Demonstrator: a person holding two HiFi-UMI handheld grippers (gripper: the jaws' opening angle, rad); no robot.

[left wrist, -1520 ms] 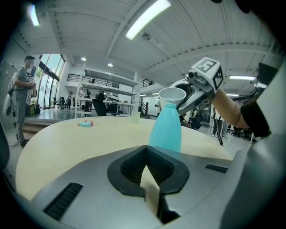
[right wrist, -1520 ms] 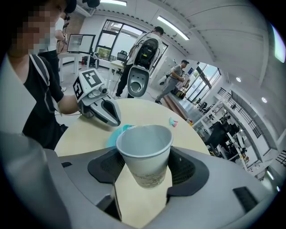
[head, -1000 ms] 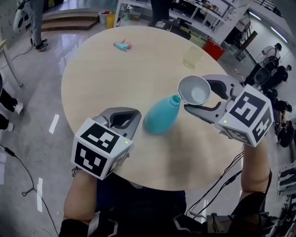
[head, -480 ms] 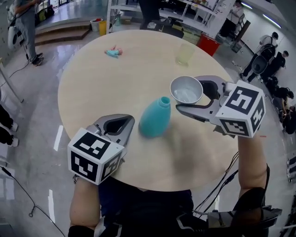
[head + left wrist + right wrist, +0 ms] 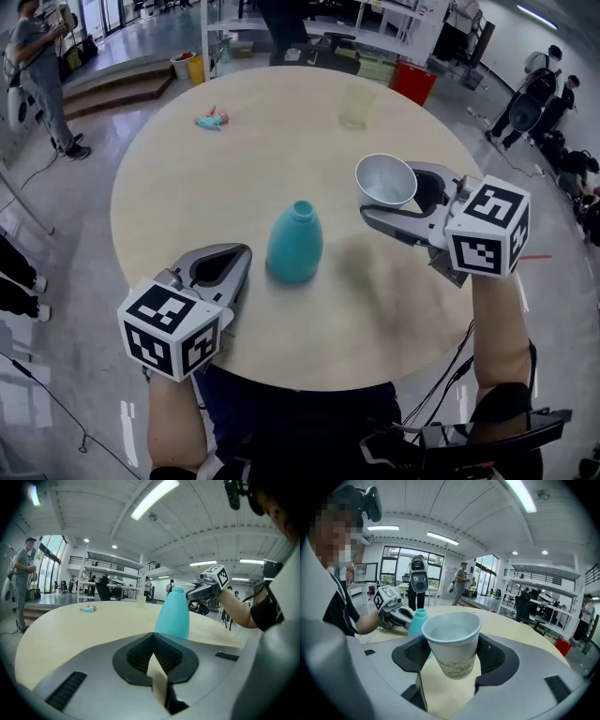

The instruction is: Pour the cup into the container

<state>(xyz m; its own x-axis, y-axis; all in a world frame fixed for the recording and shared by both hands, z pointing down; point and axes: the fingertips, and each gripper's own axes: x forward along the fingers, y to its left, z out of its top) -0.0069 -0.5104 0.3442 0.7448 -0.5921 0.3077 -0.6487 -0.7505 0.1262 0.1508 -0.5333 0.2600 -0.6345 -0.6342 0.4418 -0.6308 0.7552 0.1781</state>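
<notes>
A teal bottle [image 5: 294, 244] with an open neck stands upright near the middle of the round wooden table [image 5: 178, 187]. My right gripper [image 5: 394, 192] is shut on a white paper cup [image 5: 386, 180], held upright above the table to the right of the bottle. The right gripper view shows clear liquid in the cup [image 5: 452, 644], with the bottle [image 5: 418, 620] behind it. My left gripper [image 5: 242, 255] rests low to the left of the bottle, shut and empty, not touching it. In the left gripper view the bottle [image 5: 172, 613] stands just beyond the closed jaws.
A clear plastic cup [image 5: 356, 105] stands at the far side of the table, and a small teal and pink toy [image 5: 211, 120] lies at the far left. A red bin [image 5: 414, 82], shelving and several people stand around the table.
The cup has moved away from the bottle's mouth, to the right, and stays upright. The bottle, which looked tilted toward the cup, now looks upright. The left gripper stays beside it.
</notes>
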